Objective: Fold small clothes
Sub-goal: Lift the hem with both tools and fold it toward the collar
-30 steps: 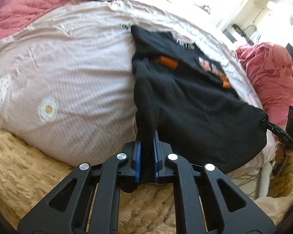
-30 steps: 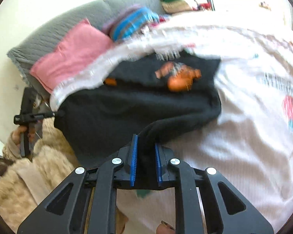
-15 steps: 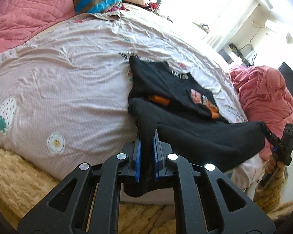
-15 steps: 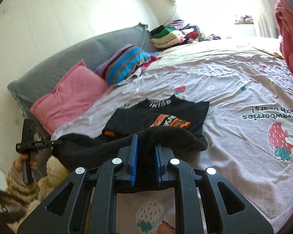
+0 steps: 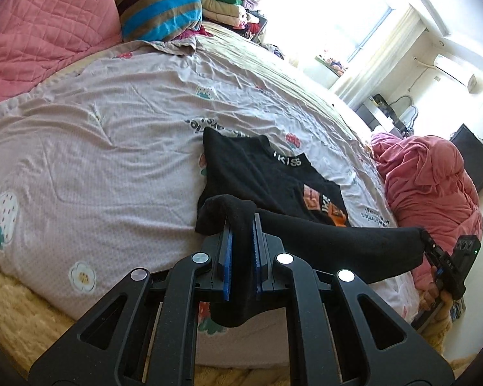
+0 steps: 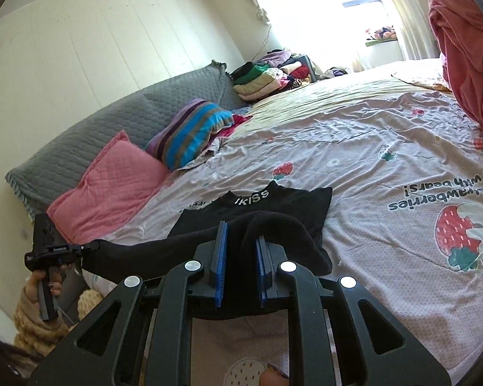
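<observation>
Task progress: I judge the fold is in its middle. The black shirt [image 5: 267, 173] lies on the bed sheet [image 5: 96, 160] with its collar end flat, and I hold its bottom hem lifted above the near part, so the bottom-to-top fold is begun but not laid down.
Done: the sides look already turned in, because the shirt shows as a narrow rectangle with straight edges; this is my judgement from its shape only.
Left: to carry the hem toward the collar, put it down and let go. After that maybe one more fold; I cannot tell.
Left gripper [image 5: 240, 257]: the blue pads are close together with a thick bunch of the black hem squeezed between them. Some cloth hangs below the fingers and some folds over their tips.
Right gripper [image 6: 240, 263]: it also clamps the hem, at the other corner. The pads stand a little wider here because the bunch of cloth is thicker.
Hem between the grippers: it runs as a band in the air from one gripper to the other, a little slack.
Where the shirt is: near the edge of the bed, just before me; the collar with white letters [image 6: 252, 197] points away from me.
Other things: a striped pillow [image 6: 190, 132] and a pile of folded clothes [image 6: 264, 80] are well apart, at the head of the bed.
</observation>
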Demonstrator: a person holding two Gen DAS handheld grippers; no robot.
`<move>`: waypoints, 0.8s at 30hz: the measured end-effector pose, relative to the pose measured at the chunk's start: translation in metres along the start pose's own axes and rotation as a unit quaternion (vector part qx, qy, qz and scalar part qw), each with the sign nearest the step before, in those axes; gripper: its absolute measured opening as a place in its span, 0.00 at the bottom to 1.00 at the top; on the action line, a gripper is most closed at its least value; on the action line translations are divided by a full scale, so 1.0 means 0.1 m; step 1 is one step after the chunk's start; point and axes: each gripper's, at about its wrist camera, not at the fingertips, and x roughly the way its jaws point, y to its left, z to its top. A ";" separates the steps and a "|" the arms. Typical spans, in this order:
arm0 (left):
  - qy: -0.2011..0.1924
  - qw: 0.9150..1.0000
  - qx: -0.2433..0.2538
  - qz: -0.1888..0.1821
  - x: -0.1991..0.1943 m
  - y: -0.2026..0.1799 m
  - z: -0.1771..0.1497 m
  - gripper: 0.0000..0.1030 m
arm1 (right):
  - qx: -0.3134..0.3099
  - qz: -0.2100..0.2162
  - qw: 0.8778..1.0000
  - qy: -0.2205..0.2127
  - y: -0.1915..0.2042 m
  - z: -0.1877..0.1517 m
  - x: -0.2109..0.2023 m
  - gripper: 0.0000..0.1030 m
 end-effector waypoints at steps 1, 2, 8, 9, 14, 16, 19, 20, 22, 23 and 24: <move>-0.001 1.000 0.000 0.000 0.00 -0.01 0.02 0.04 | 0.002 -0.002 1.000 -0.002 -0.01 0.01 0.01 0.14; -0.002 1.000 0.000 0.000 0.01 -0.02 0.05 0.04 | 0.003 -0.004 1.000 -0.003 -0.01 0.02 0.01 0.14; -0.010 1.000 0.005 0.004 0.04 -0.07 0.14 0.04 | 0.012 -0.014 1.000 -0.011 -0.05 0.08 0.04 0.12; -0.011 1.000 0.003 0.004 0.05 -0.06 0.15 0.04 | 0.014 -0.015 1.000 -0.012 -0.05 0.09 0.04 0.12; -0.014 1.000 -0.003 0.002 0.08 -0.05 0.20 0.04 | 0.019 -0.021 0.999 -0.016 -0.07 0.12 0.09 0.12; -0.014 1.000 -0.002 0.005 0.10 -0.06 0.23 0.04 | 0.018 -0.022 0.999 -0.019 -0.08 0.14 0.11 0.12; -0.017 1.000 -0.004 0.006 0.12 -0.06 0.28 0.04 | 0.016 -0.023 0.999 -0.022 -0.08 0.17 0.13 0.12; -0.018 1.000 -0.004 0.008 0.13 -0.07 0.30 0.04 | 0.016 -0.023 0.999 -0.025 -0.09 0.19 0.14 0.12; -0.020 1.000 -0.002 0.012 0.15 -0.07 0.33 0.04 | 0.015 -0.025 0.999 -0.027 -0.09 0.21 0.16 0.12; -0.021 1.000 -0.001 0.014 0.16 -0.08 0.34 0.04 | 0.016 -0.025 0.999 -0.028 -0.10 0.22 0.17 0.12; -0.022 1.000 0.001 0.016 0.17 -0.09 0.35 0.04 | 0.016 -0.027 0.999 -0.029 -0.11 0.24 0.18 0.12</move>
